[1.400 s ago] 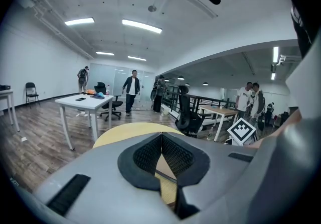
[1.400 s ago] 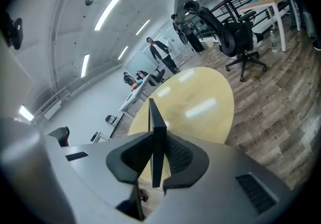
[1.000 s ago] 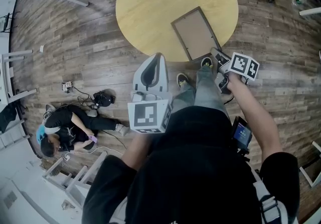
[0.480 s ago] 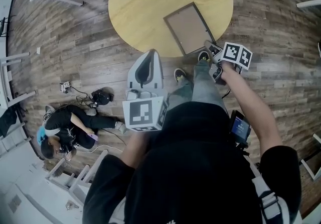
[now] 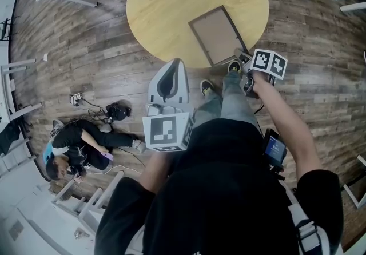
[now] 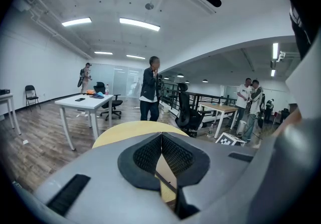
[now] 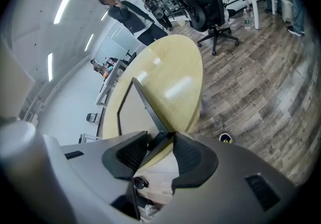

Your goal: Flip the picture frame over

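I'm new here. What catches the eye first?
A round yellow table stands on a dark plank floor, with a picture frame lying plain brown face up close to its near edge. The right gripper is at the frame's near corner; its jaws have just been opening, that corner between them. Lower left, a person sits on that floor.

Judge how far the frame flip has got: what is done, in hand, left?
Done: nothing visible; the picture frame lies flat on the table, brown face up. In hand: the right claw, jaws just opening, straddles its near corner without gripping. The left claw is shut, idle. Left: grip, lift, turn over.
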